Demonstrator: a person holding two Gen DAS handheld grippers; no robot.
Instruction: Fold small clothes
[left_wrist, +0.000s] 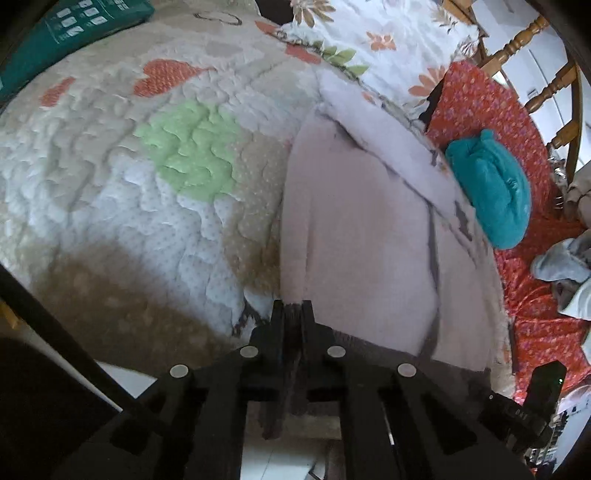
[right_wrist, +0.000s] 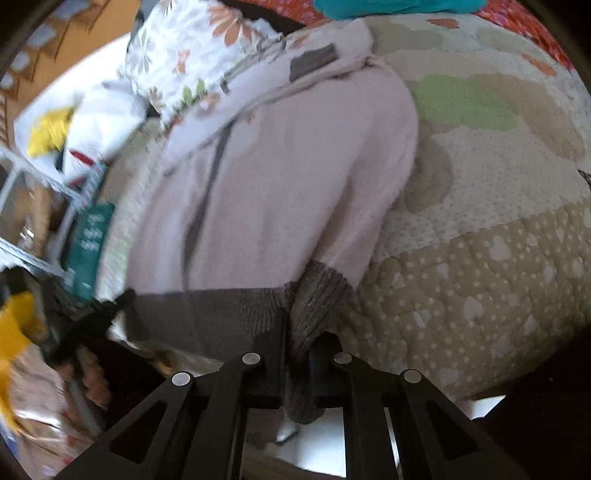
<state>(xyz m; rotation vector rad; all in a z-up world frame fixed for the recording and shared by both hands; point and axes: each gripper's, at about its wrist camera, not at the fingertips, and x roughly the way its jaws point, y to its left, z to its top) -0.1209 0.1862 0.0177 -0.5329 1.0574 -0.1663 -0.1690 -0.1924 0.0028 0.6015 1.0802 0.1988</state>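
A small pale pink fleece jacket with grey trim lies on a quilted bedspread. My left gripper is shut on the jacket's near edge, with fabric pinched between its jaws. In the right wrist view the same jacket fills the middle, with a grey ribbed hem at the near edge. My right gripper is shut on the grey ribbed cuff at the hem's corner. The other gripper shows at the left of the hem.
A folded teal garment lies beside the jacket on a red floral cloth. A floral pillow is behind. A teal box sits far left. Grey clothes lie at right by a wooden chair. A wire shelf stands beside the bed.
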